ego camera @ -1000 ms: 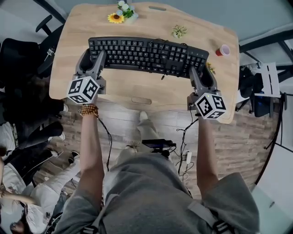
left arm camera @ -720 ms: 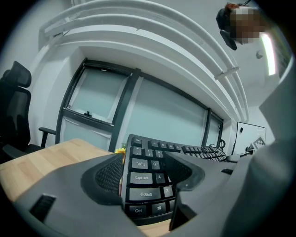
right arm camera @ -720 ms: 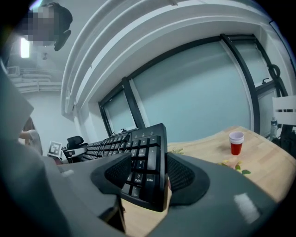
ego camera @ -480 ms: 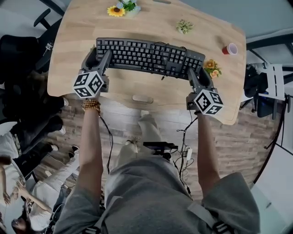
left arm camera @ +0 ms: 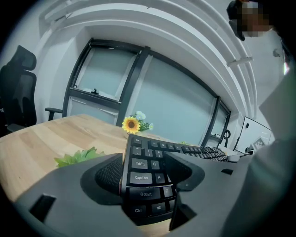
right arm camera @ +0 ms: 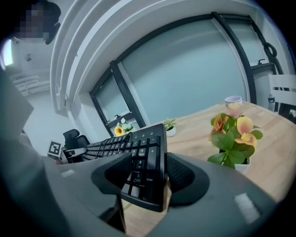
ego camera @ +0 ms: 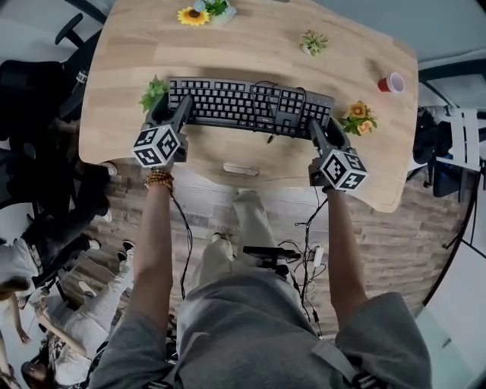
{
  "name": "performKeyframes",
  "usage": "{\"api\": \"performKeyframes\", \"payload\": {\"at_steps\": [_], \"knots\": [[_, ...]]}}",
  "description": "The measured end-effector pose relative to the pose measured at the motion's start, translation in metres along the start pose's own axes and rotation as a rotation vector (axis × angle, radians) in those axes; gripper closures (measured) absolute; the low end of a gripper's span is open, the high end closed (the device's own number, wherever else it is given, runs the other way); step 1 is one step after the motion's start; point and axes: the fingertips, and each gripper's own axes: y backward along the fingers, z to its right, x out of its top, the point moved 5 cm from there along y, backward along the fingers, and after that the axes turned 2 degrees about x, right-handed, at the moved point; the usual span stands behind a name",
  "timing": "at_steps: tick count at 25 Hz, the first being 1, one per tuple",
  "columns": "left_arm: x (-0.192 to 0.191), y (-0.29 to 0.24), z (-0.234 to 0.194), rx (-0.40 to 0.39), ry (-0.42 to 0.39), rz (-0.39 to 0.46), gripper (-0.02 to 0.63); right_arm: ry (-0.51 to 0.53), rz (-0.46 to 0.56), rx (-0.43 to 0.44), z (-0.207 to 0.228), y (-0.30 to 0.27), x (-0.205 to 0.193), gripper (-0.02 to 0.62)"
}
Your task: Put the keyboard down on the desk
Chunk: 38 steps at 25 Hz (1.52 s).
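Observation:
A black keyboard (ego camera: 247, 105) hangs over the middle of the light wooden desk (ego camera: 114, 68), its cable trailing off the front edge. My left gripper (ego camera: 173, 115) is shut on the keyboard's left end; in the left gripper view the keyboard (left arm camera: 147, 178) sits clamped between the pads by the Caps Lock and Shift keys. My right gripper (ego camera: 320, 128) is shut on the right end, and the right gripper view shows the keyboard (right arm camera: 141, 166) pinched at the number pad. Whether it touches the desk I cannot tell.
A sunflower pot (ego camera: 194, 15) stands at the desk's far edge. A small green plant (ego camera: 154, 92) sits by the left gripper, an orange flower pot (ego camera: 358, 118) by the right. A small succulent (ego camera: 314, 42) and a red-and-white cup (ego camera: 392, 82) are further back right. Chairs flank the desk.
Both grippers carried the keyboard nearer the desk's front edge and slightly right. The green plant and the orange flowers came into view beside it.

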Motion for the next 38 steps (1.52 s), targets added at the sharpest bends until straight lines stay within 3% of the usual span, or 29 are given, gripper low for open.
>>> {"api": "performKeyframes", "payload": {"at_steps": [17, 38], "knots": [[-0.059, -0.048, -0.012, 0.007, 0.029, -0.164, 0.325, -0.083, -0.119, -0.066, 0.049, -0.031, -0.055, 0.360], [-0.086, -0.052, -0.015, 0.047, 0.022, -0.309, 0.295, -0.104, -0.216, -0.140, 0.061, -0.046, -0.070, 0.350]]}}
